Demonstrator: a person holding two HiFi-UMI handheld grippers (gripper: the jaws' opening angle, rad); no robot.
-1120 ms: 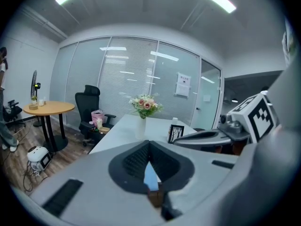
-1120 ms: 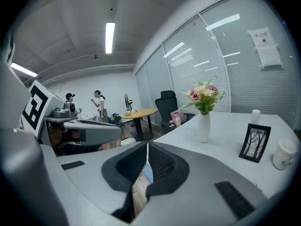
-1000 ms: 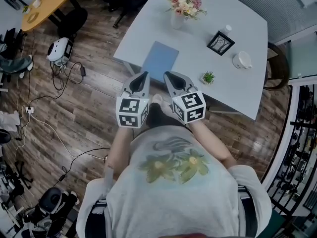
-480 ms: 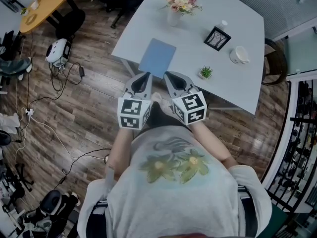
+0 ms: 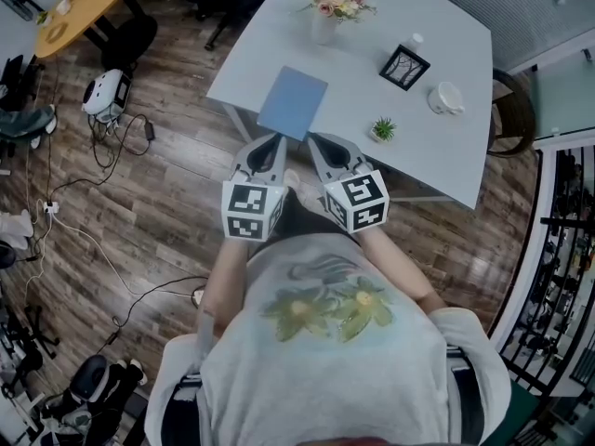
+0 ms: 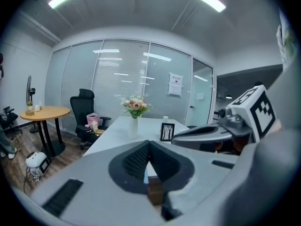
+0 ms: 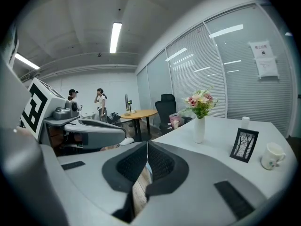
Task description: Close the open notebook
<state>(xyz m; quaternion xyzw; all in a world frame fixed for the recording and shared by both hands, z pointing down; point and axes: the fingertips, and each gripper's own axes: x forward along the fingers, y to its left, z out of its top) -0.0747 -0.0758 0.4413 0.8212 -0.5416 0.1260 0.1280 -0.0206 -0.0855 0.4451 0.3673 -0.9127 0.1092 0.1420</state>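
So here's where we're at: both grippers are held out in front of our chest, side by side, at about the same height and nosing a little downward. The left gripper (image 5: 271, 141) and the right gripper (image 5: 320, 141) sit close together with a narrow gap between them, tips pointing toward the table (image 5: 444, 151). Elbows are tucked in and both forearms run forward from the body, the left forearm (image 5: 223, 282) fairly straight, the right forearm (image 5: 398, 266) angling in from the side. The marker cubes face up at the head camera.

Jaws: on the left gripper the ribbed pads are pressed together with nothing between them. Same for the right one, clenched tight and empty. Each gripper's own view also catches the other gripper hanging right beside it.

The notebook (image 5: 293, 102) lies flat on the table near its closest edge, blue cover up, and it looks closed from above. It's just past the gripper tips in the head view, and neither gripper touches it; both hang over the wooden floor (image 5: 172, 161), short of the table edge.

Further back on the table: a vase of flowers (image 5: 327, 6), a picture frame (image 5: 403, 67), a white cup (image 5: 444, 98) and a small potted plant (image 5: 383, 129), all well apart from the notebook.
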